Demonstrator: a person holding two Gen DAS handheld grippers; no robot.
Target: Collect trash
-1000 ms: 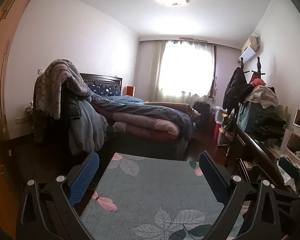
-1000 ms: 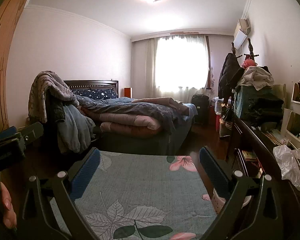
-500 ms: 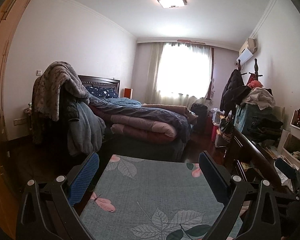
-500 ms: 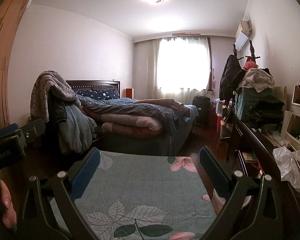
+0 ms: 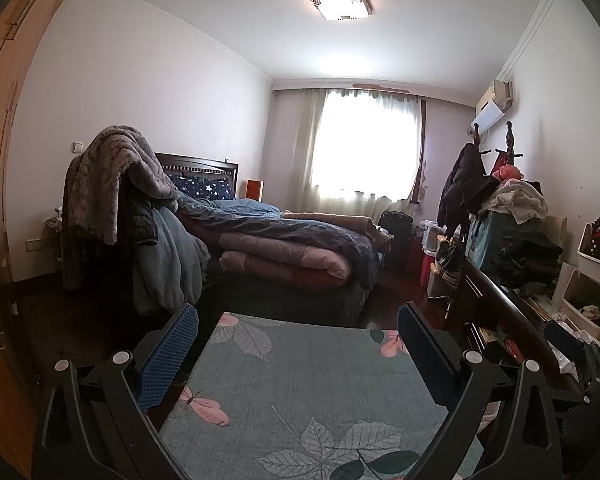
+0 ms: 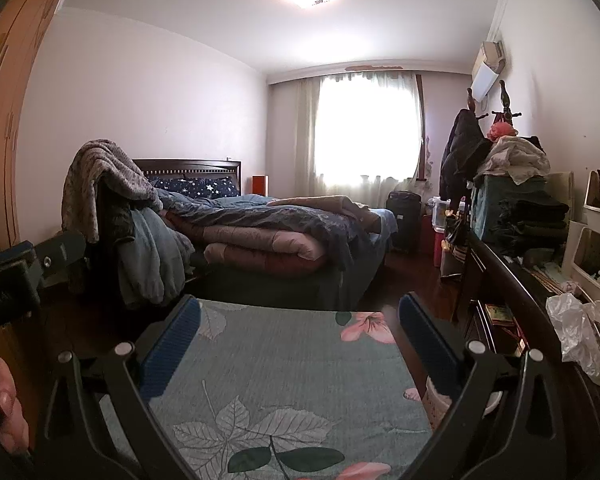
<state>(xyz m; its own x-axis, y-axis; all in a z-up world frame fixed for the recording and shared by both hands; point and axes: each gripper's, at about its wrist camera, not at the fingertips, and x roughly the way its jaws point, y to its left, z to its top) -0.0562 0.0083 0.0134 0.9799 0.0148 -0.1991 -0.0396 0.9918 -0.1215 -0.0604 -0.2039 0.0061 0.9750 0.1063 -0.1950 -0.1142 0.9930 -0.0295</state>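
A crumpled clear plastic bag [image 6: 580, 338] lay on the dark wooden dresser [image 6: 512, 280], to the right of the floral teal cloth [image 6: 284, 368] that filled the foreground. In the left wrist view the bag [image 5: 568, 354] showed only partly beyond the dresser's [image 5: 500, 300] edge. The right gripper [image 6: 298, 334] hung above the cloth with its blue-padded fingers spread wide and nothing between them; the left gripper [image 5: 298, 338] was likewise splayed and empty over the cloth [image 5: 312, 380]. A white cup [image 6: 436, 402] sat at the cloth's right edge, partly hidden by the right gripper's frame. Beyond the cloth stood a bed [image 6: 284, 236] heaped with quilts, and left of it a chair draped with blankets [image 6: 104, 176]. Folded clothes [image 6: 532, 216] were stacked farther along the dresser.
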